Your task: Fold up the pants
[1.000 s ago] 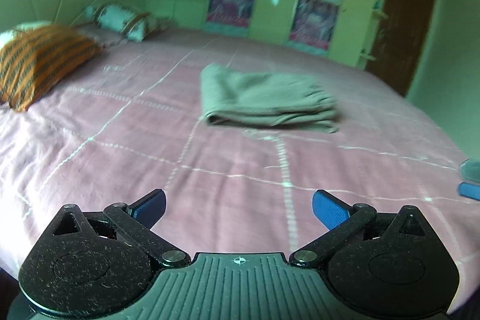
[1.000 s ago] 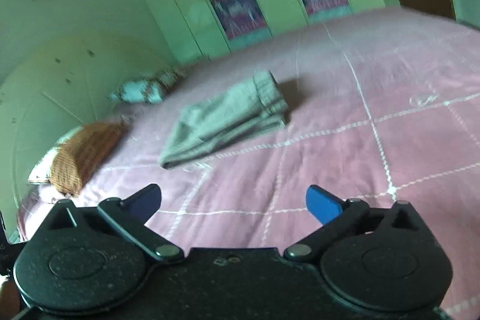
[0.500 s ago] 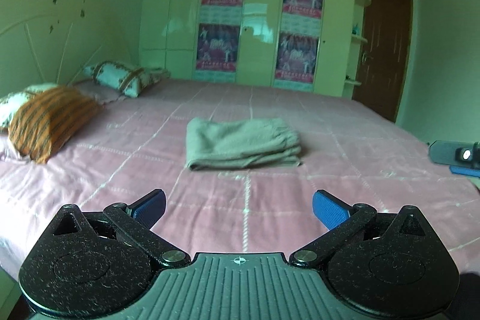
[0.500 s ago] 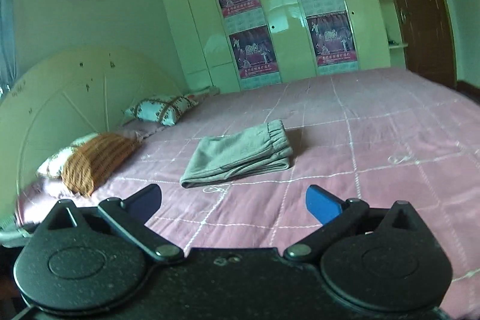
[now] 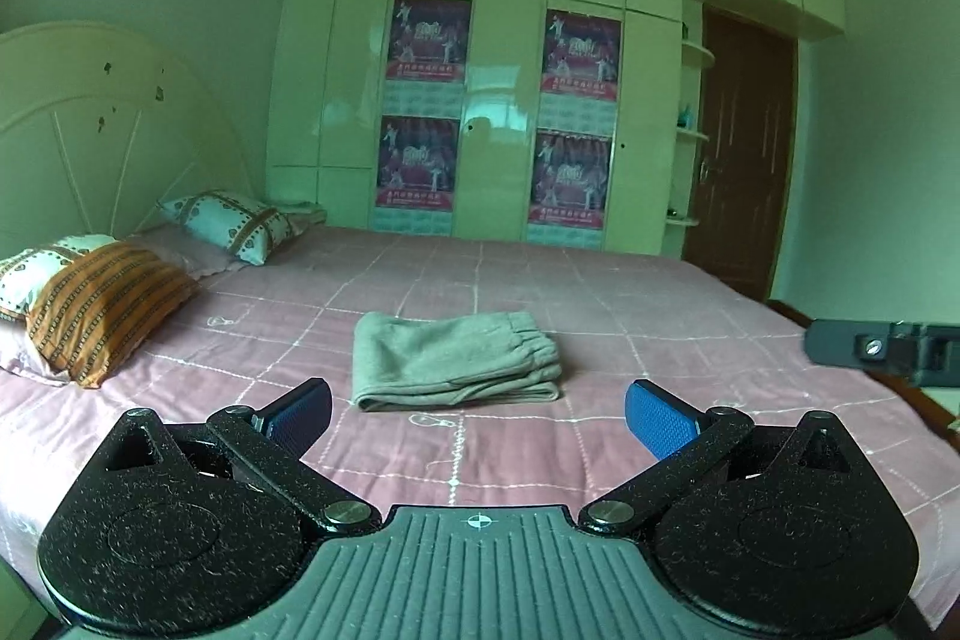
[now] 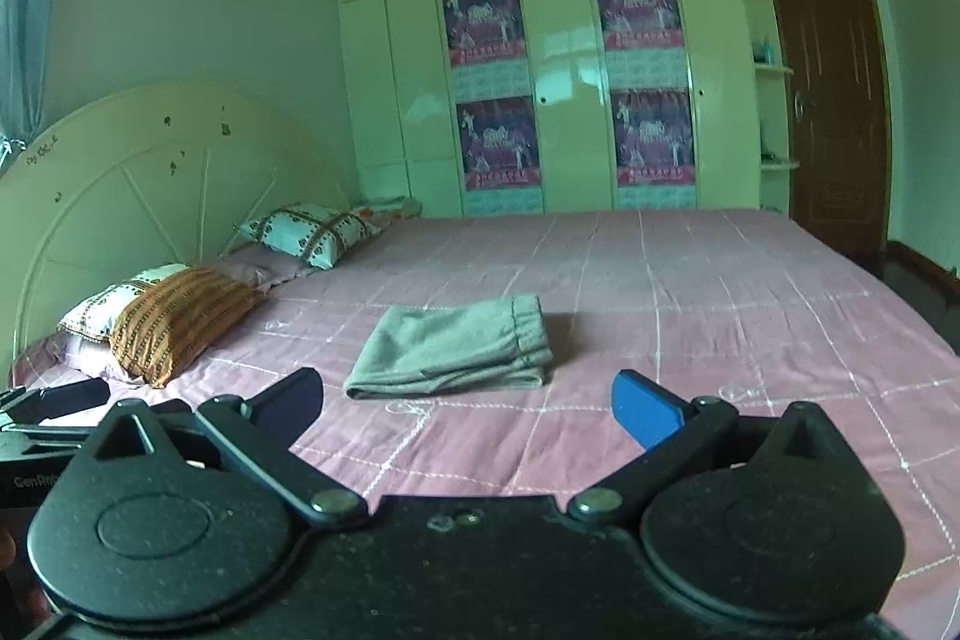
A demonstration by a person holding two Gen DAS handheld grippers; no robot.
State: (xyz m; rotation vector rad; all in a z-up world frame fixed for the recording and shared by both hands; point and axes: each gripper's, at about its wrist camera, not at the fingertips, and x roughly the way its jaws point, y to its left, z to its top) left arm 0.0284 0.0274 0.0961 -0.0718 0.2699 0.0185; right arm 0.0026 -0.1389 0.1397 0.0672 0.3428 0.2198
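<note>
Grey pants were left folded on the bed, ahead of both tongs. Left tongs and right tongs had been drawn back and levelled, released and empty; folding was judged finished.

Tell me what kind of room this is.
A home bedroom, most likely: a wide bed with a pink quilted cover, pillows against a curved headboard, and a tall built-in wardrobe beyond.

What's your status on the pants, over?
Left gripper and right gripper open, empty. Grey fabric pants folded flat on pink quilted bedspread. Nothing obstructing.
</note>
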